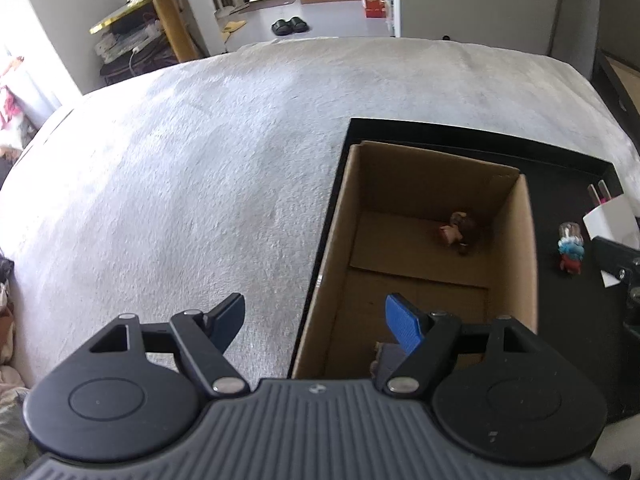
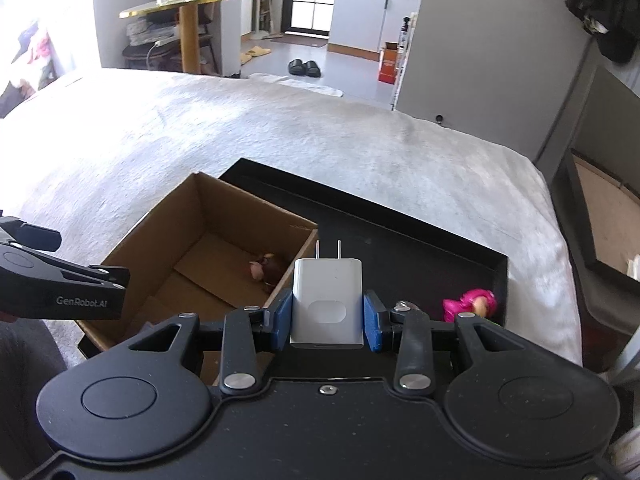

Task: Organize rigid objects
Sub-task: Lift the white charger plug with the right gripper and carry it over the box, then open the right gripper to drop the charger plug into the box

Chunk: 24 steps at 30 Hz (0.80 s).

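Right gripper (image 2: 328, 316) clenched on white charger plug (image 2: 327, 304), blue pads against both its sides, two prongs pointing away, above black tray (image 2: 400, 216) just right of cardboard box (image 2: 160, 232). No lettering readable on the plug; only a shallow oval recess on its face.

Left gripper (image 1: 316, 322) released, fingers wide apart, nothing between them; it hangs over the box's left wall, one pad over the bed cover (image 1: 180, 160), the other over the box interior. In the right wrist view its side shows at the left edge, with "GenRobot.AI" printed in pale letters.

Box sits open in the tray's left part. Small brown figurine (image 1: 460, 230) lies in its far right corner, blurred, features hard to make out. A dark grey shape at the box's near end is mostly hidden behind the left gripper; cannot tell what it is.

On the tray right of the box: a small red, white and blue figurine (image 1: 570, 248), soft focus. Pink figurine (image 2: 470, 302) near the tray's right rim, partly cut off by the right gripper's frame.

Orange carton on the floor beyond the bed: printing too small to read.
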Tool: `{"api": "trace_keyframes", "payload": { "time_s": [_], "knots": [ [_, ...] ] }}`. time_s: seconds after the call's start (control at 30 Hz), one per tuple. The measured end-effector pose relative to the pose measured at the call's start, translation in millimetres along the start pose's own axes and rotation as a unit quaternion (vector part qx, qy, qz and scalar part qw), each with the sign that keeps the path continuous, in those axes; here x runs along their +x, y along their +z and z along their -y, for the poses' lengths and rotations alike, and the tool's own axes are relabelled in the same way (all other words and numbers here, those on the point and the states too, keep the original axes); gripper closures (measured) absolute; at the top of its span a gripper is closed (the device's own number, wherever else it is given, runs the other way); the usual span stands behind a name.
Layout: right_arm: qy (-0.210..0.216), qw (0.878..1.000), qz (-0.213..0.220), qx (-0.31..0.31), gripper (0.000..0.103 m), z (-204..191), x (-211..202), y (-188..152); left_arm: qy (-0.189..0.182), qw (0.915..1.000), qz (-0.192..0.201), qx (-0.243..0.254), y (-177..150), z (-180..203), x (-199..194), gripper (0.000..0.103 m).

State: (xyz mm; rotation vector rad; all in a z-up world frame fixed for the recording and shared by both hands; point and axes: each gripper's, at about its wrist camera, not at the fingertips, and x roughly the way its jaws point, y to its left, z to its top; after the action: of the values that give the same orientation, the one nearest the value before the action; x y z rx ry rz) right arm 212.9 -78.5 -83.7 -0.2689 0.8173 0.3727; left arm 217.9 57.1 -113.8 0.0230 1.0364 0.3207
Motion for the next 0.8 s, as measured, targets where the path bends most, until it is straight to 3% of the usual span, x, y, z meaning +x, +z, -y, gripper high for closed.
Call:
{"api": "trace_keyframes", "payload": {
  "time_s": [0.33,0.5,0.6,0.67,0.73,0.8],
  "knots": [
    [0.013,0.999,-0.018,-0.038,0.067,-32,22,25,-0.012,0.9998,-0.005,-0.013,5,-9,25,0.027],
    [0.017,0.998,-0.022,-0.060,0.067,-44,35,39,-0.021,0.9995,-0.009,-0.024,8,-15,38,0.036],
    [0.021,0.997,-0.023,-0.072,0.066,-50,43,46,-0.030,0.9988,-0.018,-0.033,8,-18,44,0.055],
    [0.023,0.996,-0.025,-0.079,0.066,-53,47,50,-0.046,0.9971,-0.032,-0.052,7,-23,49,0.077],
    [0.024,0.996,-0.026,-0.085,0.066,-55,51,53,-0.068,0.9939,-0.047,-0.073,7,-27,55,0.089],
    [0.025,0.995,-0.028,-0.090,0.066,-57,55,56,-0.069,0.9939,-0.047,-0.071,6,-27,55,0.089]
  ]
}}
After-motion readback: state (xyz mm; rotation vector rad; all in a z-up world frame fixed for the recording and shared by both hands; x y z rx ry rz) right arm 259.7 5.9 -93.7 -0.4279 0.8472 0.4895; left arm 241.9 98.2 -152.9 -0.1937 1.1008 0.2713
